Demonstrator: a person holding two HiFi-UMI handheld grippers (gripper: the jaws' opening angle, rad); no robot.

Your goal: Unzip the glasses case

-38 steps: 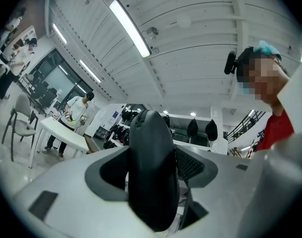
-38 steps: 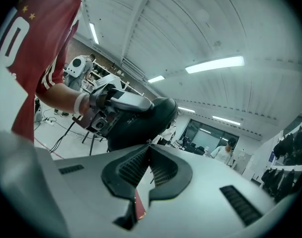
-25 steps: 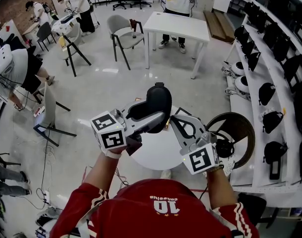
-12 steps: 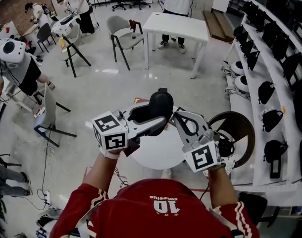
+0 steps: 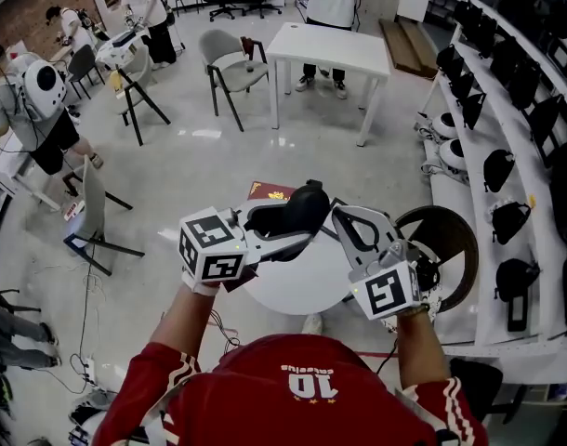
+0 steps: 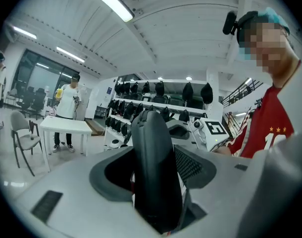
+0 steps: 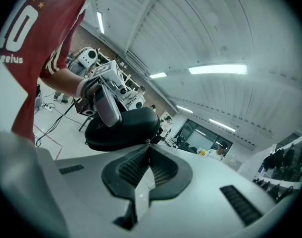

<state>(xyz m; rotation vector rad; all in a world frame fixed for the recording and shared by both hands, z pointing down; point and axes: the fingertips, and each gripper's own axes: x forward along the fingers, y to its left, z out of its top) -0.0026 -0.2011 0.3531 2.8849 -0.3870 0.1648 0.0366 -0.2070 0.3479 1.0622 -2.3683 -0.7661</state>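
- Holding a two-jaw gripper in each hand, a person in a red shirt (image 5: 293, 388) stands over a small round white table (image 5: 297, 291)
- The left gripper (image 5: 282, 232) is clamped on the black glasses case (image 5: 291, 210), with one pad pressing on each flat side
- In the left gripper view the case stands on its edge between the jaws and fills the gap
- The case is up in the air above the round table and does not touch it; its long side lies nearly level
- The right gripper (image 5: 332, 210) comes in from the other side, and its tips meet the right end of the case
- The right jaws are squeezed together; in the right gripper view they pinch the tiny metal zip pull (image 7: 147, 143) at the seam of the case
- The case looks closed along the edge that shows
- A flat red booklet (image 5: 270, 191) shows just past the case, at the far edge of the round table
- Farther off stand a white square table (image 5: 332, 49) and a grey chair (image 5: 230, 63)
- Shelves (image 5: 520, 128) on the right hold rows of black headsets
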